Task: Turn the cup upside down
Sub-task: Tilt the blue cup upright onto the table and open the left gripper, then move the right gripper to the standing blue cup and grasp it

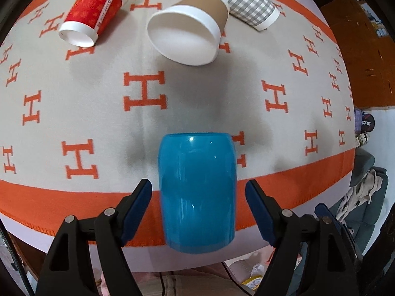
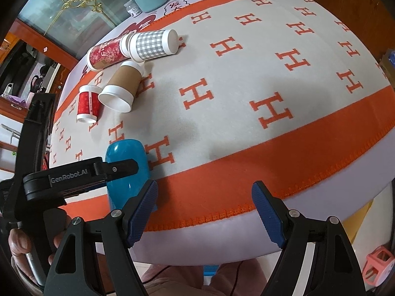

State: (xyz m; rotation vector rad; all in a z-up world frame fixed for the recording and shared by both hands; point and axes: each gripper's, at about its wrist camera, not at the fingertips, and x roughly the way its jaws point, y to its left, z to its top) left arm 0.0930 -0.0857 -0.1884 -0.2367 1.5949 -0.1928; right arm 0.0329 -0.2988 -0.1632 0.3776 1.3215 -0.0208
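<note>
Blue cup (image 1: 197, 192) stands on the orange border of the blanket (image 1: 103, 123) at the near edge of the worktop, directly ahead of the left claw (image 1: 198, 212) and between its fingers, which are spread apart with a gap on each side. Right claw (image 2: 205, 212) is likewise spread and holds nothing; the cup sits ahead and to its left. Cup is glossy, smooth, barrel-shaped; whether its mouth faces up cannot be told. Risk, in my judgement: the slick curved wall may slip in the ribbed blue pads (image 1: 138, 209) during rotation, and the soft cloth so near the edge invites a topple. Four paper cups, among them a brown paper cup (image 1: 190, 32), lie on their sides well beyond.
</note>
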